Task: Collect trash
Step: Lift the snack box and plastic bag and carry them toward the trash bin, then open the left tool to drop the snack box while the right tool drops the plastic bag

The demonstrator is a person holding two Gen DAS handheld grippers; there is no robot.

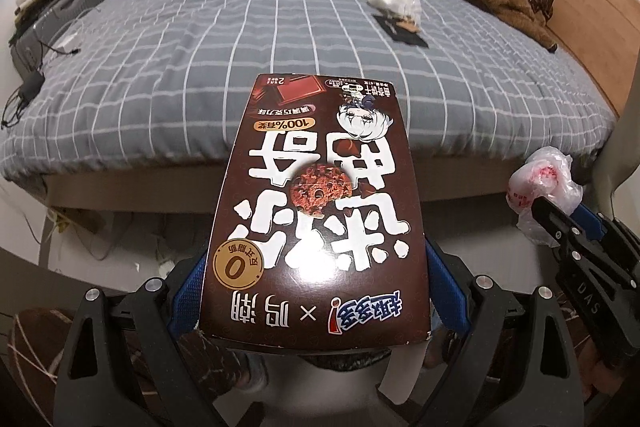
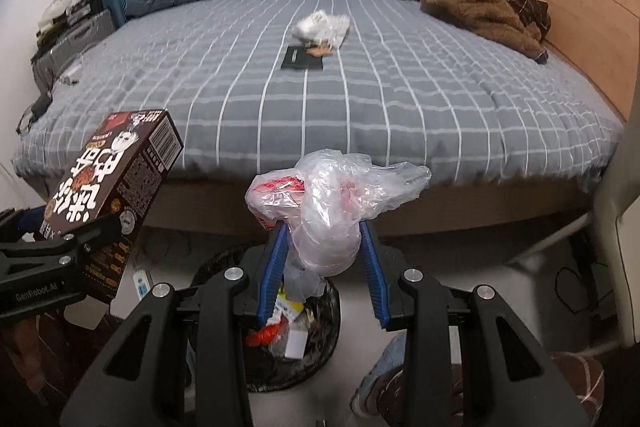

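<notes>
1. Trash is in both your grippers at the foot of a bed (image 2: 360, 99) covered in a grey checked sheet.

2. Your left gripper (image 1: 316, 291) is clamped on a brown cookie box (image 1: 316, 203) by its two long sides. The box sticks out ahead of the fingers with its printed face up, so it fills the middle of the left wrist view. In the right wrist view it appears at the left, tilted.

3. Your right gripper (image 2: 322, 259) has its blue pads (image 2: 272, 267) pressed against a crumpled clear plastic bag (image 2: 332, 203) with red print. The bag bulges up above the fingers and a tail hangs down between them.

4. A dark waste bin (image 2: 320, 355) stands on the floor directly under the right gripper, already holding wrappers and scraps. The bag is held over it, probably so it falls straight in on release.

5. The box is held off to the left, beside the bin and not over it; it likely waits its turn.

6. More trash lies well apart on the middle of the bed: a white crumpled wrapper (image 2: 320, 25) and a flat black packet (image 2: 302, 58) just in front of it.

7. A brown fleece garment (image 2: 480, 7) sits near the headboard; I judge it is not trash.
</notes>
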